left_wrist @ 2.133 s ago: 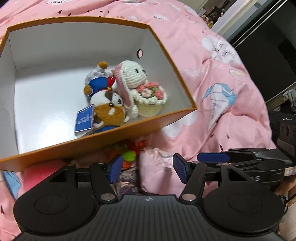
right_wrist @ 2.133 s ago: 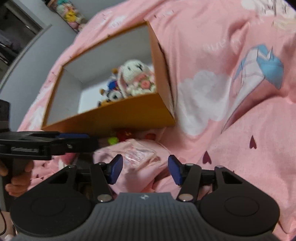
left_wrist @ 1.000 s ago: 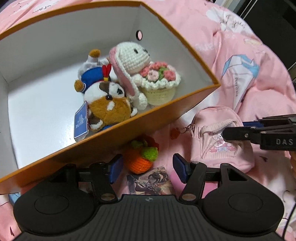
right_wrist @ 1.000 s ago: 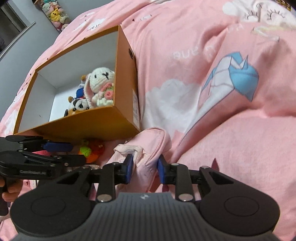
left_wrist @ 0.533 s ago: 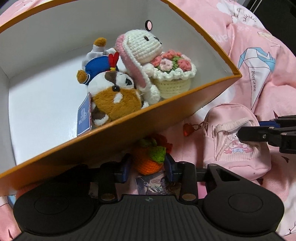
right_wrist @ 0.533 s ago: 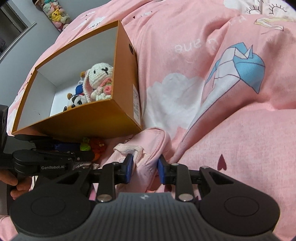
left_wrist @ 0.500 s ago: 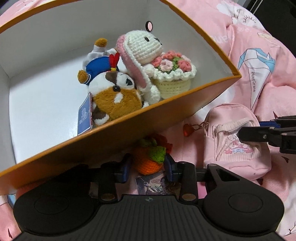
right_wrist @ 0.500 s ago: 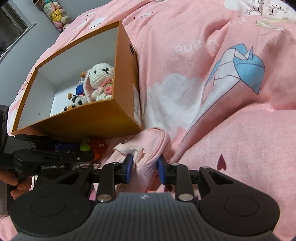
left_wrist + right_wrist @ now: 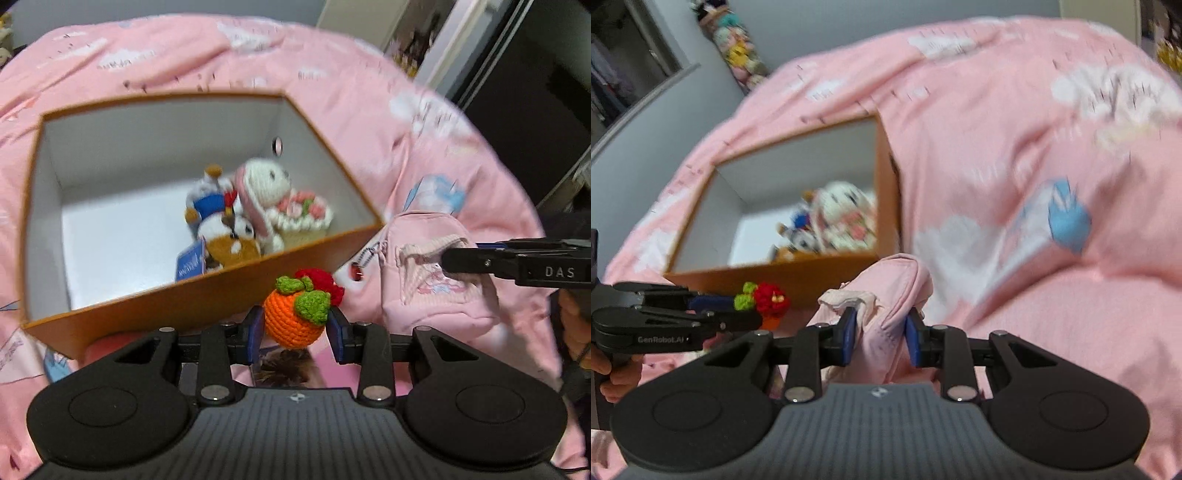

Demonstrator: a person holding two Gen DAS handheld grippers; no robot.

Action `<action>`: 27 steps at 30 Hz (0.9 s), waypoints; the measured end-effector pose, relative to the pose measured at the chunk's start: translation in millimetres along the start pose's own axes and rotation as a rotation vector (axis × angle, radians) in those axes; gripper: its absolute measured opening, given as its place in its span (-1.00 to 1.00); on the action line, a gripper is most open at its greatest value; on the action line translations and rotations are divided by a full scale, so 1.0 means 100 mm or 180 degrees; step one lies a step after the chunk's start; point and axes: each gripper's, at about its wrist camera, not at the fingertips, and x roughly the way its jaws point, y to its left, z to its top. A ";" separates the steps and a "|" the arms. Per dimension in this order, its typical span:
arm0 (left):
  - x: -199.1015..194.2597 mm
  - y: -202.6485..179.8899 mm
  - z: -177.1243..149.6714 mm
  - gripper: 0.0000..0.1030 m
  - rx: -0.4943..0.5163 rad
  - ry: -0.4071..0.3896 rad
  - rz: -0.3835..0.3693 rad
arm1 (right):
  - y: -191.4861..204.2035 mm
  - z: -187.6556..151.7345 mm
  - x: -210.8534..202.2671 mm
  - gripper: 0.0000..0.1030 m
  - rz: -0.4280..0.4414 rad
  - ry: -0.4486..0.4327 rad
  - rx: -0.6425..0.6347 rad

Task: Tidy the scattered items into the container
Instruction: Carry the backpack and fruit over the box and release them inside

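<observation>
Orange crochet fruit (image 9: 293, 320), topped with green leaves and a red tuft, sits clamped between the blue pads of the left gripper (image 9: 294, 334), which is closed narrowly on its sides; it is lifted clear of the pink bedspread (image 9: 369, 122) and held just in front of the near wall of the cardboard box (image 9: 155, 306). A printed card (image 9: 284, 363) lies on the bedding directly beneath the fruit, partly hidden by the gripper body. The box is orange outside and white inside, open at the top, and rests on the bedspread. Inside it, grouped toward its right rear corner, are a white crochet rabbit (image 9: 264, 184) with pink ears, a crochet flower basket (image 9: 301, 218) just beside it, a brown-and-white plush dog (image 9: 229, 242) with a blue tag, and a blue-and-white plush duck (image 9: 207, 199) behind the dog. The right gripper (image 9: 879, 341) is closed on a small pink backpack (image 9: 886, 310), pads pressing its fabric from both sides, and the backpack is raised off the bedding just right of the box's near right corner. From the left wrist view the backpack hangs to the right of the fruit, near it but apart. Both views are blurred, so finer detail of the toys cannot be confirmed.
</observation>
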 end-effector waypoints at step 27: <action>-0.33 0.92 0.53 -0.19 -0.0356 -0.0366 0.0634 | 1.29 0.92 1.80 -0.41 0.0908 0.0348 -0.1471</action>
